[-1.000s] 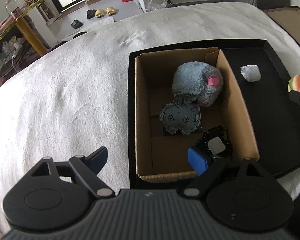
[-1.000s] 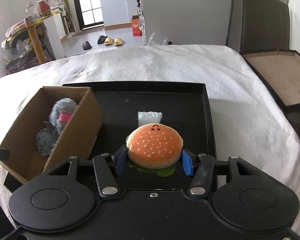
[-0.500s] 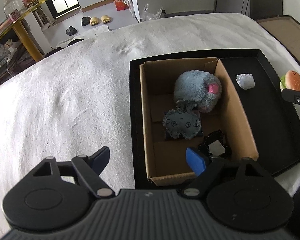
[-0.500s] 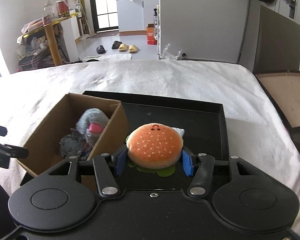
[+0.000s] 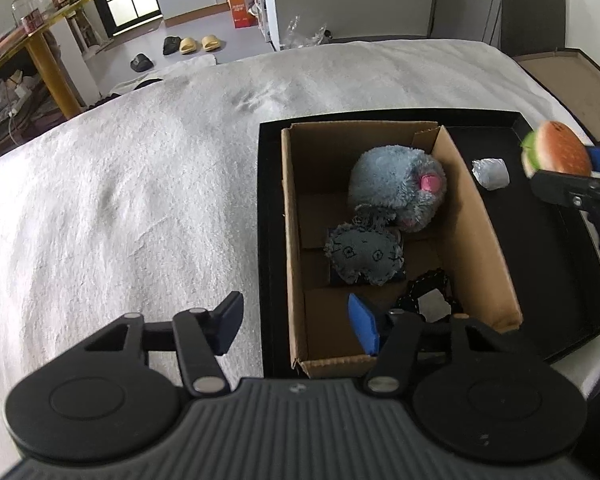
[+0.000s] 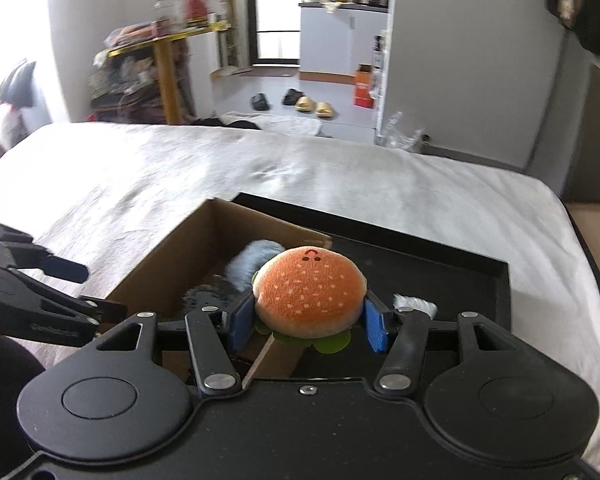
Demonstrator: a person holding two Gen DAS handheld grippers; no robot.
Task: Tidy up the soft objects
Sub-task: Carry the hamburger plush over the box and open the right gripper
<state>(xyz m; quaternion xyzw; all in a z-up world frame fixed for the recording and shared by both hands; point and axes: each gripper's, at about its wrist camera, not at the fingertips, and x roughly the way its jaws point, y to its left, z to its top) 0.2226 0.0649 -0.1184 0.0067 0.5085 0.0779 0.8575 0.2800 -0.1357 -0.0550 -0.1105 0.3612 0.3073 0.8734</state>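
Orange plush, stitched like a sesame bun with a small smiling face, fills the middle of my right wrist view: a soft burger toy with a green felt lettuce frill under it. My right gripper has its jaws pressed against both sides of the toy, holding it in the air above the near corner of the cardboard box.

The box sits inside a shallow black tray on a white bed. In the box lie a fluffy grey plush with a pink patch, a flat grey fabric toy with frayed edges, and a small black-rimmed piece in the near corner. A small white bundle lies on the tray floor just outside the box's right wall.

My left gripper hangs near the box's near end, jaws spread wide and holding nothing, one fingertip over the bed and the other over the box.

I judge the step in hand to be carrying the burger to the box. The next move, as I read it, calls for bringing it over the free floor at the left side of the box, lowering past the rim, then parting the jaws. The white bundle seems to be the one soft thing left outside.
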